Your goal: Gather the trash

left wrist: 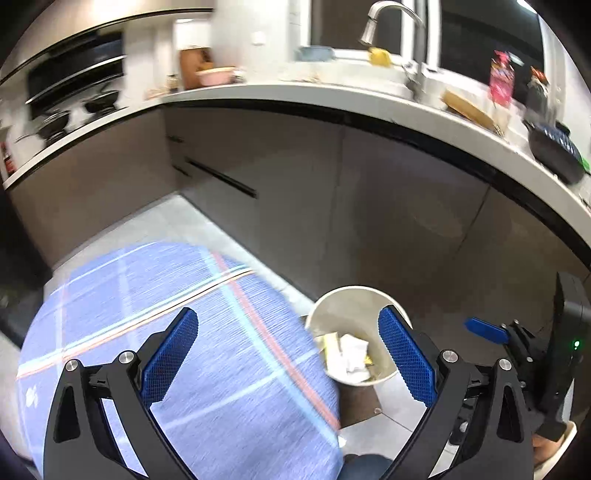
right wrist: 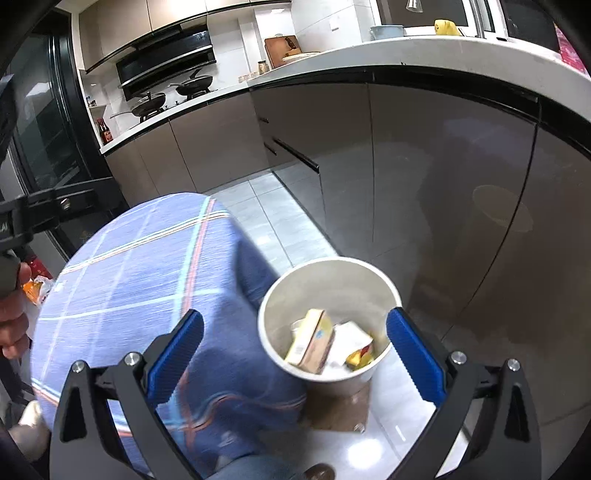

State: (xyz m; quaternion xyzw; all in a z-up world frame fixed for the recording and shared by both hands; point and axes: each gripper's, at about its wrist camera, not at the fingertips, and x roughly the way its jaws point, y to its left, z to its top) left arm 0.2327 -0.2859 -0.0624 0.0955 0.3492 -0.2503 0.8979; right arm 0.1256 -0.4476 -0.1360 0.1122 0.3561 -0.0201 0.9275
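A white round bin [right wrist: 384, 291] stands on the floor beside a table covered in a blue plaid cloth [right wrist: 133, 280]. In it lie a yellow carton [right wrist: 312, 341], white paper [right wrist: 349, 341] and a yellow-red wrapper [right wrist: 360, 356]. My right gripper [right wrist: 295, 354] is open and empty, above the bin and the table's edge. The bin also shows in the left wrist view [left wrist: 347, 302] with crumpled paper [left wrist: 351, 352] inside. My left gripper [left wrist: 290, 354] is open and empty, above the cloth [left wrist: 177, 295] and the bin. The right gripper's blue finger [left wrist: 485, 329] shows at the right there.
Grey cabinets [right wrist: 424, 155] under a white counter [right wrist: 424, 51] run behind the bin. The sink tap [left wrist: 391, 22], a dark pan [left wrist: 554, 151] and packets [left wrist: 500, 79] stand on the counter. Pans sit on the stove [right wrist: 173, 96]. A brown mat [right wrist: 340, 410] lies under the bin.
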